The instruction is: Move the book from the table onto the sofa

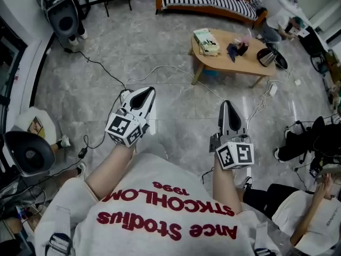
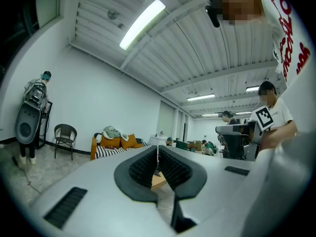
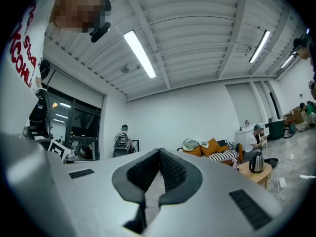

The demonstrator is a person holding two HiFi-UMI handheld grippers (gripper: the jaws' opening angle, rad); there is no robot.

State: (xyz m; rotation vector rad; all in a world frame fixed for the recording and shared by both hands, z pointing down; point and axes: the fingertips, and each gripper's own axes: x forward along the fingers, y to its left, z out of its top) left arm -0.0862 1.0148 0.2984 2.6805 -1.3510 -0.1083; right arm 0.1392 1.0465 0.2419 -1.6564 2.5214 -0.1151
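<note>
Both pairs of jaws are pressed together with nothing between them: the left gripper [image 2: 158, 166] shows its ribbed black pads meeting along a thin seam, and the right gripper [image 3: 159, 168] looks the same. In the head view they sit at mid-frame, pointing away over the floor, each with a cube of black-and-white square markers at its rear. Below them, the person's white shirt [image 1: 160, 217] carries red lettering that appears upside down; "1996" is readable, above a word close to "Stockholm" and a larger two-word line I cannot read with confidence. The book [image 1: 205, 40] lies toward the upper right of the head view, on the left end of a low wooden table [image 1: 242, 65], well apart from both grippers. It shows a pale green and white cover and seems to rest on a small stack. A kettle [image 1: 268, 56] stands on the table's right end. Beyond it, at the top edge, is the sofa [image 1: 213, 3], orange-framed with a black-and-white striped cover. The floor [image 1: 160, 52] is grey marbled tile crossed by loose cables, under a white ribbed ceiling with strip lights.
</note>
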